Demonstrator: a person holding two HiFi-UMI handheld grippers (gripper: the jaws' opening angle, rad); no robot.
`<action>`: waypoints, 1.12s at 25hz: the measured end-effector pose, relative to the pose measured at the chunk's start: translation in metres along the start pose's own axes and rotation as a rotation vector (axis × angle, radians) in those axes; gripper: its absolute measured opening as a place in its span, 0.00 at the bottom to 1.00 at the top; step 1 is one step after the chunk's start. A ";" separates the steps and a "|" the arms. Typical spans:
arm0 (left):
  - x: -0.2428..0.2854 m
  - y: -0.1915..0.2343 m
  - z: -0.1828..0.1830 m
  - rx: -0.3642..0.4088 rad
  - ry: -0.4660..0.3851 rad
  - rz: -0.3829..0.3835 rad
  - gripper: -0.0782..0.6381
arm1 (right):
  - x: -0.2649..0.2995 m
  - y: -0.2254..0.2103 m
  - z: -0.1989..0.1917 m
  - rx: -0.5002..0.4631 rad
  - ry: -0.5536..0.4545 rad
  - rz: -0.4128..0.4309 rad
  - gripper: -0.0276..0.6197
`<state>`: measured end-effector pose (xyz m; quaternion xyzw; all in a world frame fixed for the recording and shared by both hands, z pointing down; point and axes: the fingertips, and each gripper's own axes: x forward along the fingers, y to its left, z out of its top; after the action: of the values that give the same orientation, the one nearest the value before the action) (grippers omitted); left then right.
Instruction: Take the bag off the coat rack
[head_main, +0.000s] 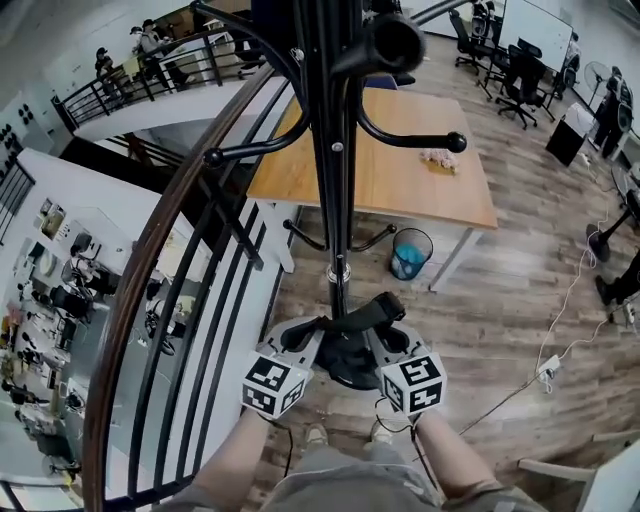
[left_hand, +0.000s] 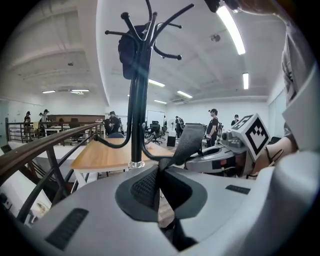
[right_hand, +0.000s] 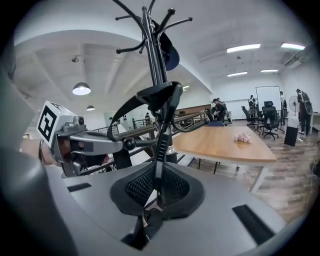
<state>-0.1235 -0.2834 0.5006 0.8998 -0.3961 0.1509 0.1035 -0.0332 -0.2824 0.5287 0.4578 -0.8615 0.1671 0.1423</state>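
A black coat rack (head_main: 331, 150) rises right in front of me, its pole (left_hand: 136, 115) and hooked arms filling the middle of all views. A black webbing bag strap (head_main: 360, 315) stretches between my two grippers low by the pole. My left gripper (head_main: 305, 335) is shut on one end of the strap (left_hand: 187, 142). My right gripper (head_main: 392, 335) is shut on the other end, and the strap (right_hand: 161, 107) loops up from its jaws. A dark mass (head_main: 350, 365) lies under the strap; I cannot tell whether it is the bag or the rack's base. A dark cap (right_hand: 169, 54) hangs high on the rack.
A dark curved railing (head_main: 170, 250) runs close on the left, with a drop to a lower floor beyond. Behind the rack stands a wooden table (head_main: 400, 180) with a pink object (head_main: 440, 158), and a blue bin (head_main: 411, 253) beneath. A white power strip (head_main: 548, 368) lies on the floor at right.
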 end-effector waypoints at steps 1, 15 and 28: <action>-0.004 -0.005 0.011 -0.002 -0.018 -0.003 0.13 | -0.008 0.000 0.008 -0.007 -0.011 -0.003 0.11; -0.038 -0.086 0.131 0.035 -0.225 -0.115 0.13 | -0.136 -0.003 0.098 -0.113 -0.193 -0.069 0.12; -0.002 -0.177 0.189 0.130 -0.270 -0.347 0.13 | -0.241 -0.055 0.113 -0.115 -0.256 -0.309 0.12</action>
<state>0.0431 -0.2223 0.3116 0.9712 -0.2352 0.0345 0.0157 0.1322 -0.1800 0.3394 0.5933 -0.8001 0.0343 0.0814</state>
